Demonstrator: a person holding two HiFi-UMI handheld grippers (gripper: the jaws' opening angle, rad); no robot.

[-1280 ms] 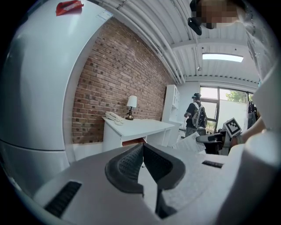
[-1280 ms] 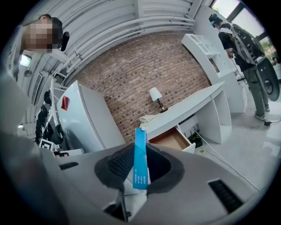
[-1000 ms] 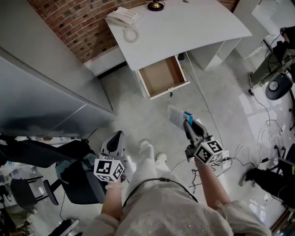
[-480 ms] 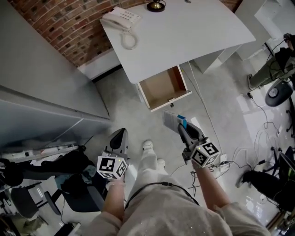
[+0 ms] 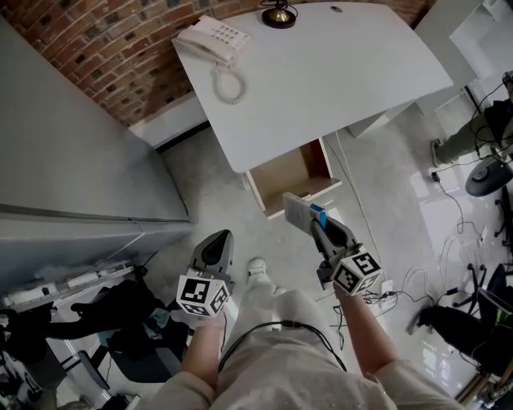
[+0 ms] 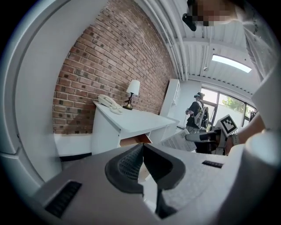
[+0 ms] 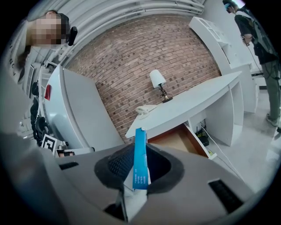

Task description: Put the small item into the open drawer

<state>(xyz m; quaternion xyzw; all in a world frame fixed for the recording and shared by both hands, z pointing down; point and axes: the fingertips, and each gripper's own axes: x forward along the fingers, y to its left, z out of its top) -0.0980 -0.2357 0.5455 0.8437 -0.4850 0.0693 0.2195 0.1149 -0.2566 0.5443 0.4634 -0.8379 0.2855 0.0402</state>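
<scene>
The person wears a pale cream, lightly speckled top [image 5: 321,376] whose sleeve [image 5: 409,383] shows at the lower right of the head view. Light trousers [image 5: 268,300] and white shoes [image 5: 257,265] sit at centre, and a thin black cable [image 5: 280,323] loops across the top. The left gripper [image 5: 218,240] and right gripper [image 5: 319,228] are grey moulded shells with dark ribbed pads [image 6: 126,165], each carrying a white cube [image 5: 200,295] with black square markers.

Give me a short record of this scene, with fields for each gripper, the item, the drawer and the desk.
left gripper: shut, empty
right gripper: shut on the small box, near the drawer front
small box: flat, white with a blue edge
drawer: open under the desk, nothing visible inside
desk: white, holds a telephone and a lamp
</scene>
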